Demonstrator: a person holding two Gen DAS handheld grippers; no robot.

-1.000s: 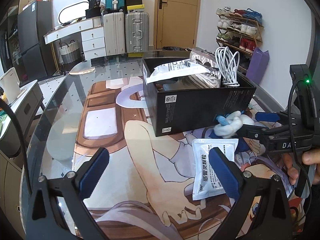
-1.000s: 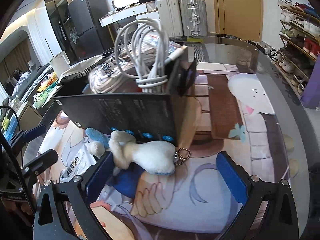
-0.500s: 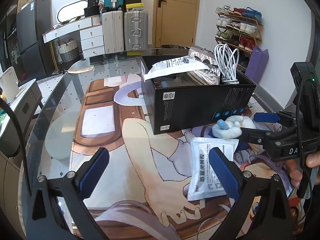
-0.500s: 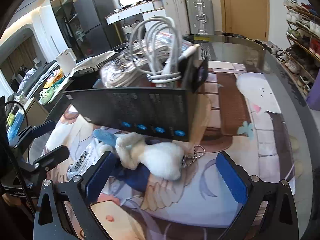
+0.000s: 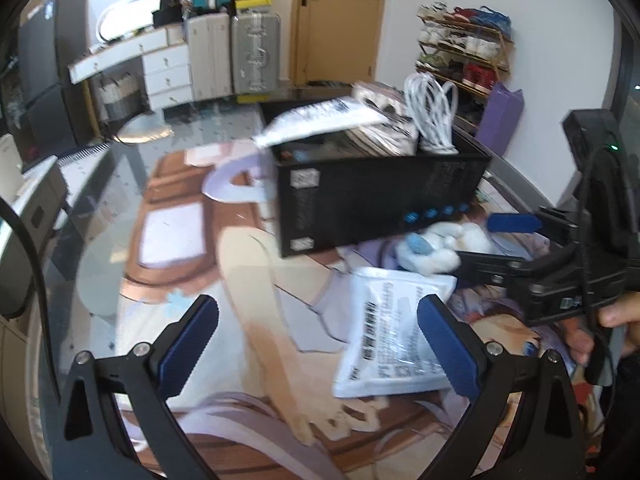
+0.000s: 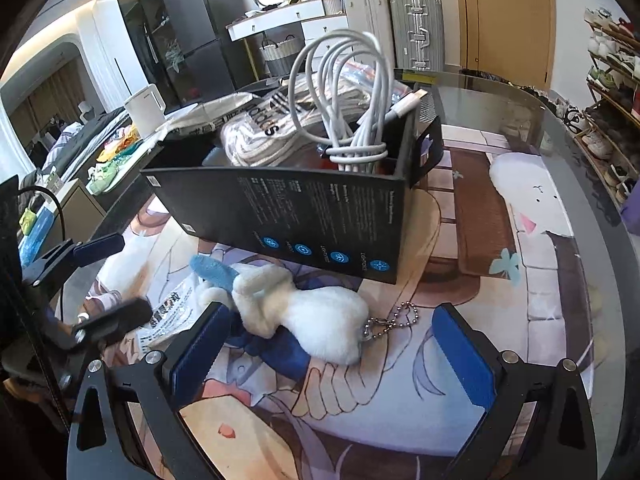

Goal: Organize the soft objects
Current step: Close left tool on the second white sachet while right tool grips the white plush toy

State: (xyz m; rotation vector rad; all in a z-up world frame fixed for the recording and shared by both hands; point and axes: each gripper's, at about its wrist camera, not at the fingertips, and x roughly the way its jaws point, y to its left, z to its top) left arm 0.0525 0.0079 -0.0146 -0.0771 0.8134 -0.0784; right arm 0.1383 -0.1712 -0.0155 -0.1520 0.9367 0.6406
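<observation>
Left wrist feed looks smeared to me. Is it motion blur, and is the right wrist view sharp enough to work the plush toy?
Left wrist view: yes, motion blur, smearing the black box and white packet; print unreadable. Right wrist view: sharp, the plush toy and its bead chain crisp between the open right gripper; fisheye bends the table edge, window glare on the glass.

— Any writing you can read?
— "adidas", upside down, on the striped bag (image 6: 256,130) in the black box (image 6: 304,220).
— On the box itself?
— White print and four blue round icons, too small to read. The white packet (image 5: 394,334) has unreadable black characters.
</observation>
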